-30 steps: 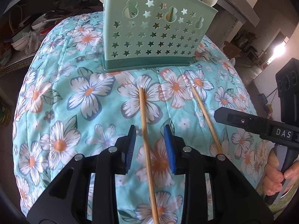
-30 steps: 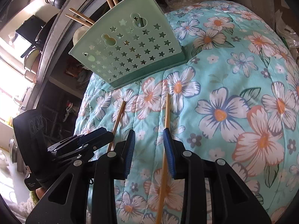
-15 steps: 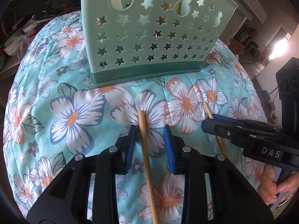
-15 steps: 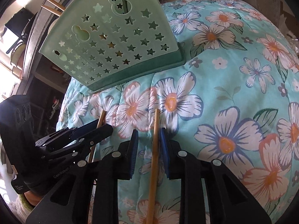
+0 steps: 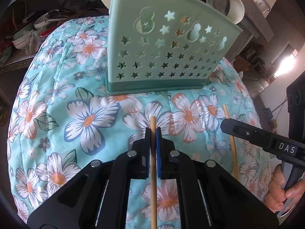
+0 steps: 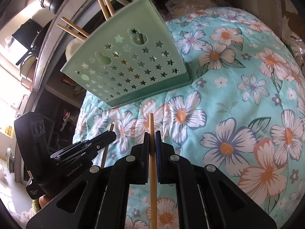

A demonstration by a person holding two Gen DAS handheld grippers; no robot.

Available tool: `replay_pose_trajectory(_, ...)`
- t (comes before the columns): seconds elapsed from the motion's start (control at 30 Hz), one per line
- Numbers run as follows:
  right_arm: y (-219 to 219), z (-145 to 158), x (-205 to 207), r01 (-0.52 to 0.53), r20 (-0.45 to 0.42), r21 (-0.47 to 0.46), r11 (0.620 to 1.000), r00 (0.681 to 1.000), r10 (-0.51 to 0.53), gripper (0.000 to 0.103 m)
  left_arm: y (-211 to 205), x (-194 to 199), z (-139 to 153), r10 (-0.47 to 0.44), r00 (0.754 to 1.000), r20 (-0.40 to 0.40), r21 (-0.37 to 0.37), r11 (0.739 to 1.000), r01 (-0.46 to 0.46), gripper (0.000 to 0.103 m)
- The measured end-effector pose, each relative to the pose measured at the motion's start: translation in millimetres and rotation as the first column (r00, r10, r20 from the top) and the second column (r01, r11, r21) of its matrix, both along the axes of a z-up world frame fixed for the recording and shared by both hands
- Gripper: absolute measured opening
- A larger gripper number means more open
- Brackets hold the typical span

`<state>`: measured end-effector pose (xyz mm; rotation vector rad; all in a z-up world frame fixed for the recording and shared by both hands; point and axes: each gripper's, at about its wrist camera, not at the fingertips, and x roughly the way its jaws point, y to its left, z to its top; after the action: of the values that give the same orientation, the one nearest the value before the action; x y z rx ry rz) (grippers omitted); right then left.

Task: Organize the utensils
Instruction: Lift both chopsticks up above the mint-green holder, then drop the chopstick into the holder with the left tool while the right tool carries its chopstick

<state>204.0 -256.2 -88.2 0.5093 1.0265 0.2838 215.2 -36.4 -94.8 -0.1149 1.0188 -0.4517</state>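
Observation:
A mint-green utensil holder (image 5: 162,57) (image 6: 131,66) with star cut-outs stands on the floral quilt, several chopsticks poking from its top. My left gripper (image 5: 152,130) is shut on a wooden chopstick (image 5: 153,171), whose tip sticks out just past the pads. My right gripper (image 6: 152,134) is shut on a second chopstick (image 6: 153,171) the same way. In the left wrist view the right gripper (image 5: 226,126) reaches in from the right over its chopstick (image 5: 231,141). In the right wrist view the left gripper (image 6: 111,134) shows at the left over its chopstick (image 6: 111,126).
The teal floral quilt (image 5: 57,114) (image 6: 238,114) covers the work surface. Bowls and kitchenware (image 5: 24,36) crowd a dark shelf behind on the left. A hand (image 5: 284,190) grips the right tool's handle. White bowls (image 5: 235,9) sit behind the holder.
Both grippers have gone from open around their chopsticks to shut on them. Both pulled back from the holder over the last half second, and it looks smaller now.

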Motion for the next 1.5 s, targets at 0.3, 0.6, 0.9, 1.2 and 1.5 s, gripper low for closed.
replay_pose_trajectory(0.3, -2, 73, -38, 0.008, 0.174, -0.003, 1.0, 0.985, -0.007, 0.006, 26, -40, 65, -0.021, 0.99, 0.14, -0.085, 0.996, 0.033, 0.005)
replay_pose_trajectory(0.6, -12, 141, -66, 0.048, 0.344, -0.011, 0.999, 0.938, -0.041, 0.006, 34, -61, 134, -0.042, 0.952, 0.304, -0.155, 0.983, 0.093, 0.005)
replay_pose_trajectory(0.9, -37, 168, -74, 0.104, 0.423, 0.008, 0.995, 0.901, -0.097, 0.006, 37, -54, 208, -0.019, 0.878, 0.479, -0.181, 0.976, 0.12, 0.005)
replay_pose_trajectory(1.2, -68, 154, -72, 0.115, 0.399, 0.065, 0.991, 0.907, -0.132, 0.006, 32, -27, 278, 0.123, 0.739, 0.663, -0.235, 0.971, 0.049, 0.005)
replay_pose_trajectory(1.5, -84, 140, -65, 0.111, 0.377, 0.093, 0.99, 0.916, -0.138, 0.006, 11, 30, 261, 0.19, 0.723, 0.664, -0.228, 0.973, -0.046, 0.005)
